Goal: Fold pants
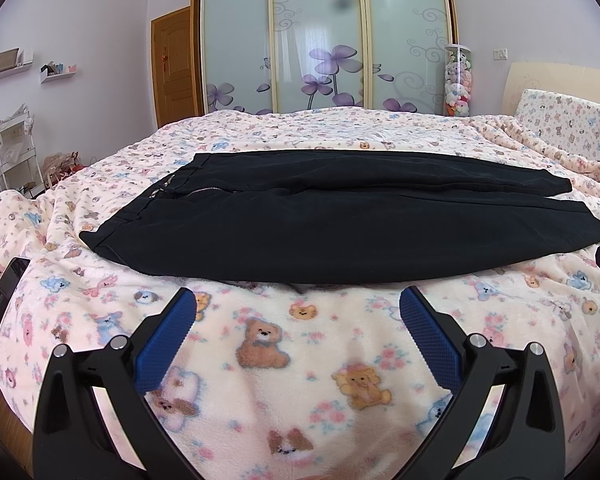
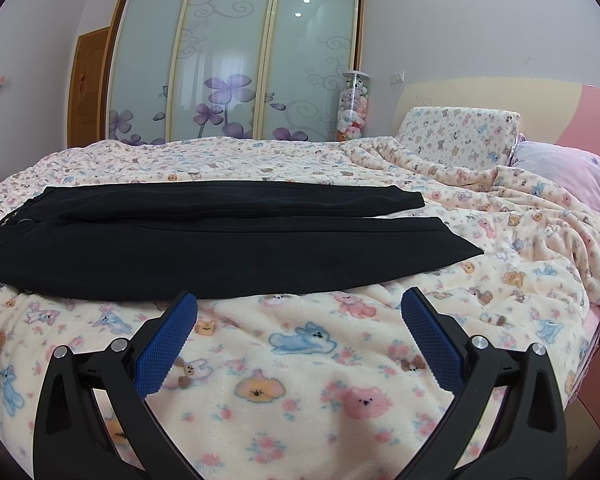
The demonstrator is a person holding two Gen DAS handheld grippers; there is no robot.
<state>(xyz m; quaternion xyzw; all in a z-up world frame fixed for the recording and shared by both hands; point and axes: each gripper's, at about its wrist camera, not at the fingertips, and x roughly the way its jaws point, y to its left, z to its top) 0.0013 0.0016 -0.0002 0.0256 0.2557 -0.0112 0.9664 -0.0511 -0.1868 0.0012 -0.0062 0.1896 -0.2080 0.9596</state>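
- While both sets of fingers gape wide and empty, your left gripper (image 1: 298,308) and right gripper (image 2: 299,308) hover over the bed (image 2: 300,360), just short of the pants (image 1: 320,232).
- Folding looks unstarted; next, pinch the near leg's edge.
- Pants lie flat crosswise, waistband left, cuffs right.
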